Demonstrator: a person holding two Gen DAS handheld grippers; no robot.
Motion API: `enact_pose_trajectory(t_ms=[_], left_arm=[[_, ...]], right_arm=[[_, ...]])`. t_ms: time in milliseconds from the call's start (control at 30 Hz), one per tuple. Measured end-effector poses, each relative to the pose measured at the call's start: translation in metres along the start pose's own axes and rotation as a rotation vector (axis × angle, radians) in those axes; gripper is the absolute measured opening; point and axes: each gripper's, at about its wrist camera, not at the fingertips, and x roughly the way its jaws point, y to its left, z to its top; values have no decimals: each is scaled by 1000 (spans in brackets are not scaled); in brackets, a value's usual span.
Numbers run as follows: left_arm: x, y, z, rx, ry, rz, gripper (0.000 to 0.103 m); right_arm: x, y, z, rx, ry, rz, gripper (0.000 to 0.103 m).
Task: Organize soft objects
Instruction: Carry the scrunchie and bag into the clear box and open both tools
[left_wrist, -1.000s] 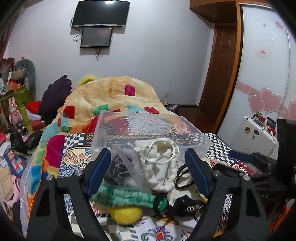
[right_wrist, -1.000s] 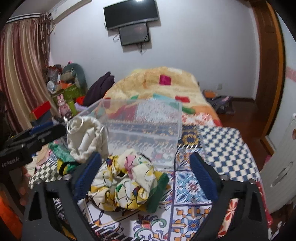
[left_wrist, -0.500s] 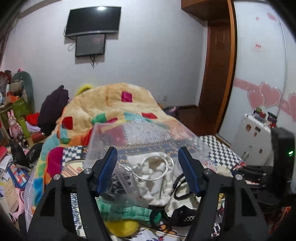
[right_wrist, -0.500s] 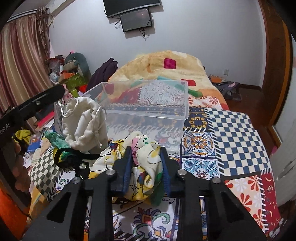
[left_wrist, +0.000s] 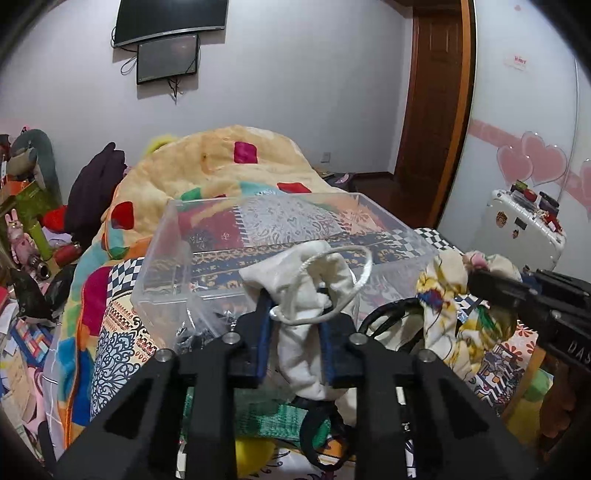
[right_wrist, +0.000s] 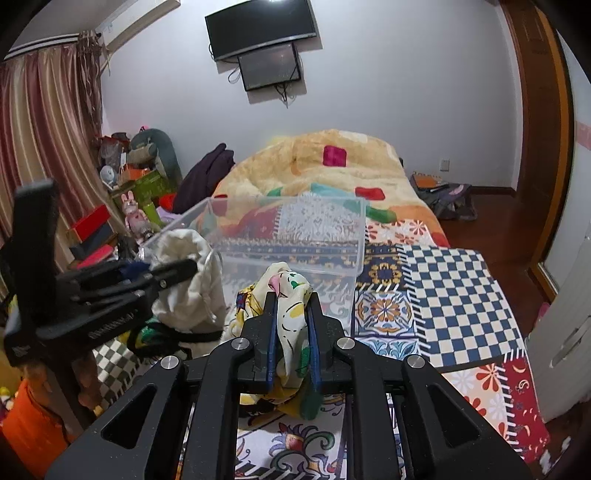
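Note:
My left gripper (left_wrist: 295, 306) is closing its jaws on a white drawstring pouch (left_wrist: 317, 273), and the blue pads press its cloth from both sides. The pouch hangs in front of a clear plastic box (left_wrist: 258, 199) on the patterned bedspread. My right gripper (right_wrist: 291, 295) is closing too, pinching a bunched floral cloth (right_wrist: 284, 277) just before the box's (right_wrist: 288, 199) near wall. The right wrist view shows the left gripper (right_wrist: 192, 266) from the side with the pouch (right_wrist: 184, 295) in it. At the right of the left wrist view, the floral cloth (left_wrist: 439, 288) hangs from the right gripper (left_wrist: 476, 280).
Under the pouch lie a green knit piece (left_wrist: 273, 417), a yellow ball (left_wrist: 255, 454), black straps (left_wrist: 384, 314) and crinkled clear plastic (left_wrist: 207, 317). A heaped yellow quilt (left_wrist: 229, 162) fills the bed behind the box. A white suitcase (left_wrist: 517, 229) stands right, clutter (right_wrist: 129, 184) left.
Both grippers went from wide open to pinched shut, the right on the floral cloth first, then the left on the white pouch. The left gripper moved forward and slightly down.

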Motion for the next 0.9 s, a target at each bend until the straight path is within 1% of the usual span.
enact_pose_trajectory(t_ms=[33, 200, 367, 467, 600, 667, 833, 900], left_arm=[[-2, 1, 1, -5, -4, -9, 17], [-21, 5, 10, -12, -45, -33, 17], [-47, 9, 28, -6, -114, -43, 17], [-53, 13, 41, -2, -142, -25, 17], [-49, 24, 54, 2, -157, 27, 17], [-43, 33, 60, -11, -152, 51, 17], [-27, 53, 68, -43, -138, 76, 17], [-17, 59, 69, -49, -114, 88, 17]], right_arm=[[-1, 0, 2, -2, -5, -4, 13], [-6, 1, 13, -5, -29, -20, 13], [-10, 1, 28, -17, -60, -49, 13], [-9, 0, 39, -18, -84, -64, 13], [0, 0, 56, -22, -110, -79, 13], [6, -1, 62, -26, -116, -87, 13], [24, -4, 71, -32, -99, -93, 13], [32, -4, 72, -34, -85, -92, 13]])
